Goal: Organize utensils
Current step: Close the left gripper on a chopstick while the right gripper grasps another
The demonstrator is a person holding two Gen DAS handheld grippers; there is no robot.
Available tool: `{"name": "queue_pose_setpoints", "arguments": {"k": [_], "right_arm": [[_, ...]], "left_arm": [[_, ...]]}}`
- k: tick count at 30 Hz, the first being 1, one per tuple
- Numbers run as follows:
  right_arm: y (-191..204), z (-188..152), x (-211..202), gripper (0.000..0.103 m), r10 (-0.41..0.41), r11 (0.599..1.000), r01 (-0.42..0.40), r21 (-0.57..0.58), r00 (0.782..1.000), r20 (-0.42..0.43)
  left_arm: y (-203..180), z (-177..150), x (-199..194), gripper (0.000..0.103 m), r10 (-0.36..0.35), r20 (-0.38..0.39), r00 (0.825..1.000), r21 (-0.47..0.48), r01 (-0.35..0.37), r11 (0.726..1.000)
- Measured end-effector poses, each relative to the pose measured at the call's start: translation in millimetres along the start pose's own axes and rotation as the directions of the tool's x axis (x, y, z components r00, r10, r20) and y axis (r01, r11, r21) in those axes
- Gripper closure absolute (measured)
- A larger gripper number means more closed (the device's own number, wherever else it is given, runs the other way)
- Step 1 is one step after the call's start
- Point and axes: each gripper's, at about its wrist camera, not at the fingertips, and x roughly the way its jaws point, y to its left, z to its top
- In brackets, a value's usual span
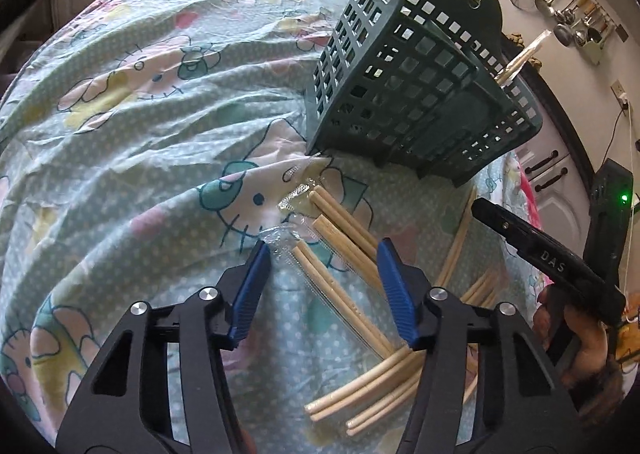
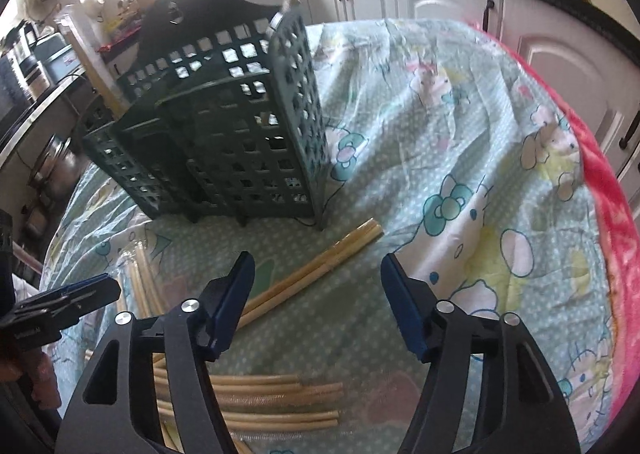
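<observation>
Pairs of pale wooden chopsticks lie on a cartoon-print cloth in front of a dark green slotted utensil basket (image 1: 420,93) (image 2: 224,125). My left gripper (image 1: 324,246) is open just above a pair in a clear wrapper (image 1: 344,298) that runs between its blue pads; the pads do not press on it. My right gripper (image 2: 316,258) is open over a bare pair (image 2: 320,260) lying diagonally below it. More chopsticks (image 2: 272,402) are heaped near its base. A wrapped pair (image 1: 520,53) stands in the basket. The right gripper's finger (image 1: 532,242) shows at the right of the left wrist view.
The cloth (image 1: 160,113) is rumpled and drapes over the table's edges. A pink blanket (image 2: 612,213) lines the right edge. White cabinets (image 2: 440,1) stand behind, and metal ladles (image 1: 572,21) hang on the wall. A person's hand (image 1: 576,338) grips the right tool.
</observation>
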Motion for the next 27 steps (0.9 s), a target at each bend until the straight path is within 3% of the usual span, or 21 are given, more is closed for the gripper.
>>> {"name": "queue_pose_setpoints", "arguments": {"k": [4, 8, 17, 23, 27], "right_arm": [[-6, 3, 12, 0.051, 0.004, 0.999, -0.002, 0.053, 0.999, -0.038], [-10, 5, 19, 0.056, -0.002, 0.997, 0.006, 0.076, 0.998, -0.058], [-21, 8, 22, 0.070, 0.000, 0.991, 0.009, 0.135, 0.998, -0.064], [-39, 8, 16, 0.080, 0.076, 0.963, -0.066, 0.260, 0.997, -0.026], [-45, 12, 10, 0.095, 0.117, 0.947, -0.114, 0.300, 0.993, 0.007]], "left_arm": [[4, 1, 3, 0.064, 0.022, -0.008, 1.000, -0.007, -0.022, 1.000], [11, 3, 5, 0.079, 0.045, -0.011, 0.999, -0.013, -0.045, 0.999], [20, 5, 3, 0.090, 0.039, -0.005, 0.999, -0.031, -0.039, 0.999], [34, 9, -2, 0.098, 0.012, -0.003, 1.000, -0.062, -0.012, 0.998], [42, 10, -8, 0.102, 0.011, 0.014, 1.000, -0.079, -0.010, 0.997]]}}
